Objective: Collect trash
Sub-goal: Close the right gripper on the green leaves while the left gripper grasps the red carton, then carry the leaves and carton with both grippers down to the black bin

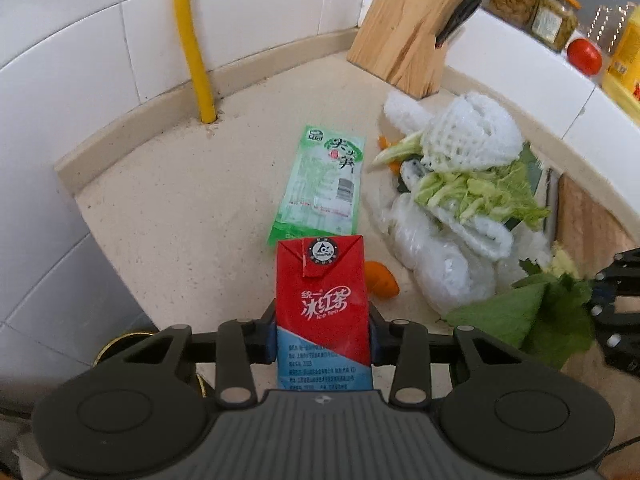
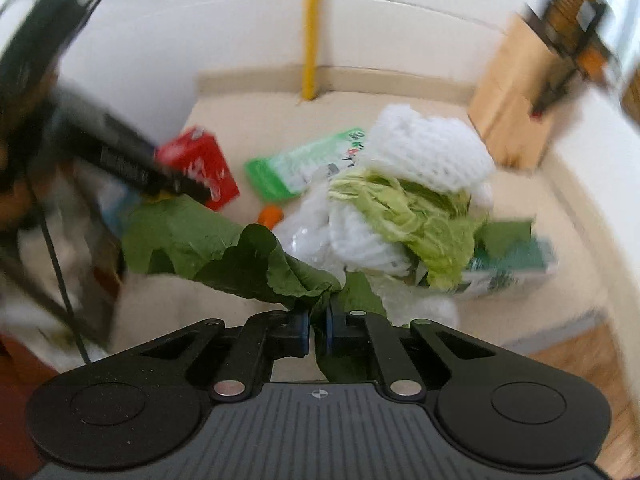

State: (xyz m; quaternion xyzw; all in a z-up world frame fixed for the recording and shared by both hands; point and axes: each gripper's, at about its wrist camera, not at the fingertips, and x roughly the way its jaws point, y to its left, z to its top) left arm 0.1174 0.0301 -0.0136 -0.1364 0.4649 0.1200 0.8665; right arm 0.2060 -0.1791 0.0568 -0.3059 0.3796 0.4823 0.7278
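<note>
Left claw (image 1: 323, 334) grips a red and blue ice tea carton (image 1: 322, 312) at its sides, over the speckled beige stone counter (image 1: 180, 216). Right claw (image 2: 318, 330) is clamped on a dark green floppy leaf (image 2: 256, 260). Ahead of both: a heap of white foam fruit netting (image 1: 468, 136), pale cabbage scraps (image 1: 480, 192), and a green plastic packet (image 1: 324, 184). Beyond stand white wall tiles (image 1: 80, 40), a yellow pipe (image 1: 192, 40) and a wooden knife block (image 1: 404, 28).
</note>
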